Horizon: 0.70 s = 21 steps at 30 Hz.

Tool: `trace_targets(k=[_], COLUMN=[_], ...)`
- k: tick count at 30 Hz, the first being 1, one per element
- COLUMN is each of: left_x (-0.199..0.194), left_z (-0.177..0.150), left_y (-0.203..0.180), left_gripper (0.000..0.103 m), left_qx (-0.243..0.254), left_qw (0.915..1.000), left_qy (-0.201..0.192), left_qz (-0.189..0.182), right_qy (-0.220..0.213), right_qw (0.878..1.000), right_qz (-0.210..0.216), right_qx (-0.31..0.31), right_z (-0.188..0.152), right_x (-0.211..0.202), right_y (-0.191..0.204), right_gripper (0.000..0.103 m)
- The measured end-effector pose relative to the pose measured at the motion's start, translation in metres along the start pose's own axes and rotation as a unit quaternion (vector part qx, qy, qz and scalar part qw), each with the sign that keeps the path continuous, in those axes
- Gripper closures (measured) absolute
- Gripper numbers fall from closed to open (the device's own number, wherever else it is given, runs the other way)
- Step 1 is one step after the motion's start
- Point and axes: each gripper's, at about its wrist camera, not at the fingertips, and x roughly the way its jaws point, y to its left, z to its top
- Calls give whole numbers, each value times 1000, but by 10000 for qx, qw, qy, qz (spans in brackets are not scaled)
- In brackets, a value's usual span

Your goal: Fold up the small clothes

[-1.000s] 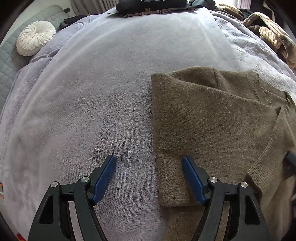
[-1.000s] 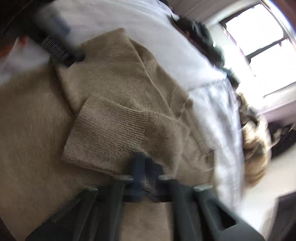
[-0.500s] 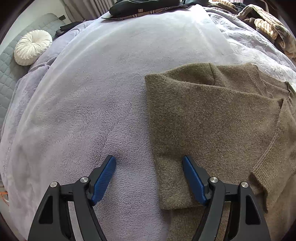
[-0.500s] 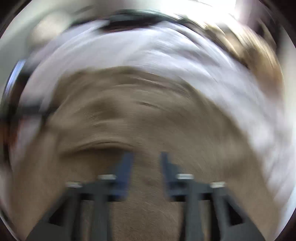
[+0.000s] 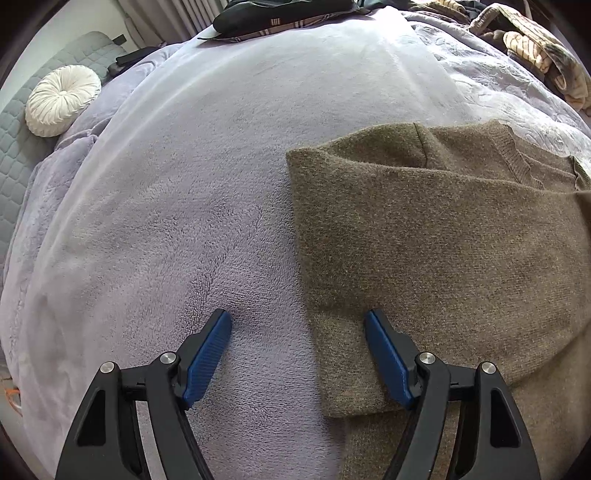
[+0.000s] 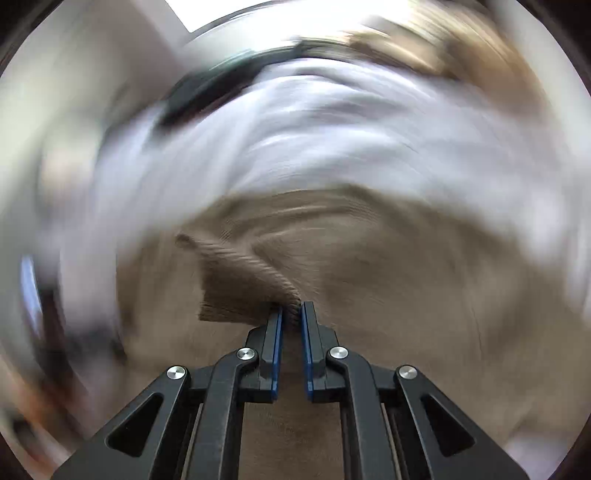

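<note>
An olive-brown knit sweater lies on the bed with one side folded over. My left gripper hovers open astride its left edge, one blue pad above the knit and the other above the blanket, holding nothing. The right wrist view is blurred by motion. In it my right gripper has its jaws closing, nearly together, with a ribbed edge of the sweater pinched between the fingertips.
A lilac fleece blanket covers the bed. A round white cushion sits at the far left on a grey quilted surface. Dark clothes lie at the far end, and a pile of patterned garments at the far right.
The right gripper let go, swung across the sweater with its jaws apart, and has closed on a ribbed edge. The ribbed cuff has left the right side of the left view. The left gripper stayed put.
</note>
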Motion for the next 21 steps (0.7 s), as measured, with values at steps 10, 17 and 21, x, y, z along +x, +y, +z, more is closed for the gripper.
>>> trace_targets(k=[10,17,21], left_x=[-36,-23,-6], left_z=[14,7,-1], left_y=[-20,-44,-24], left_gripper=[27,27,27], left_qx=[87,540,392], left_qw=[9978,9976,9986], left_qy=[-162,-126,58], left_qz=[-638,-404,-352], right_qy=[278,502,866], right_qw=[9822,9864,9918], right_qz=[1069,803,-25], right_qx=[1519,1344,944], right_z=[-10,-7,-27], right_x=[11,26,29], right_y=[-60,-39,-58], right_gripper=[21,96,95])
